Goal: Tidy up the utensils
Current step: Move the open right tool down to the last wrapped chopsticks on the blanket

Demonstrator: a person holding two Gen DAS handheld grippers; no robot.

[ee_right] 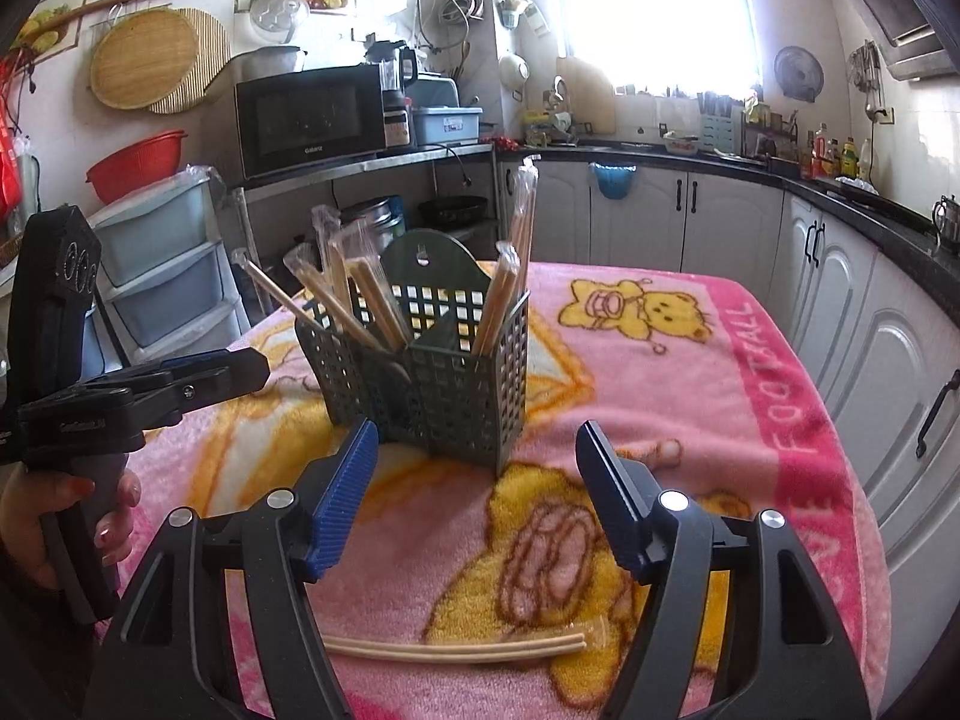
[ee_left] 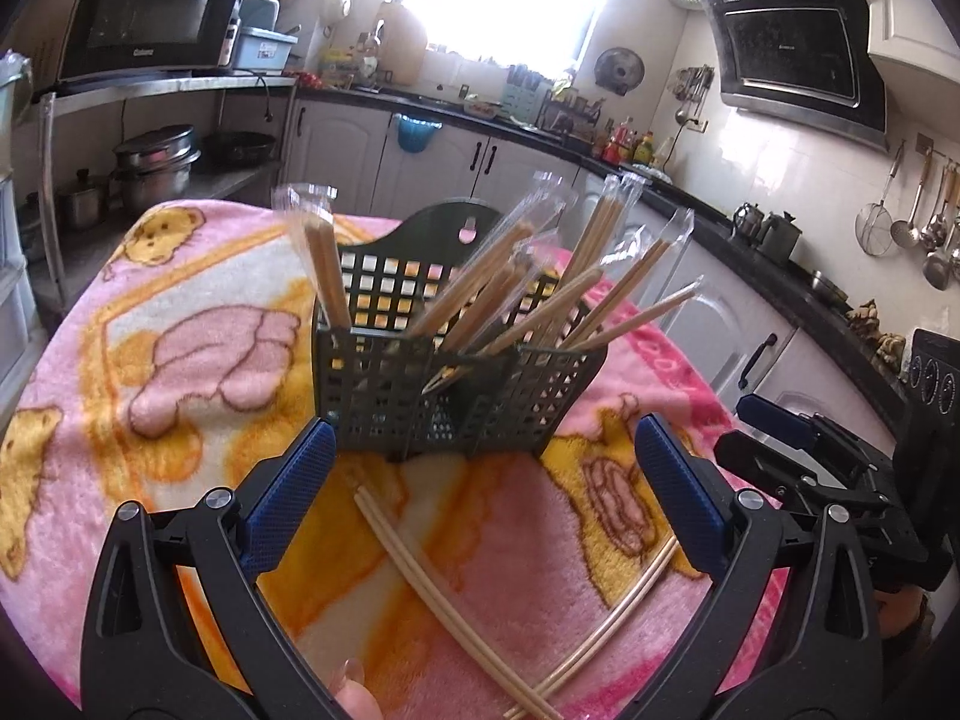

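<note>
Chopsticks (ee_left: 444,600), pale and bare, lie crossed on my desk (ee_left: 180,360), apparently two pairs; both my left hand-held gripper (ee_left: 480,474) and right hand-held gripper (ee_right: 477,468) gape, released.

"Galanz" on microwave (ee_right: 309,120); "FOOTBALL" on blanket (ee_right: 774,384).

Pink bear-print blanket (ee_right: 690,372), black microwave (ee_left: 150,18), range hood (ee_left: 792,54), red colander (ee_right: 135,165).
</note>
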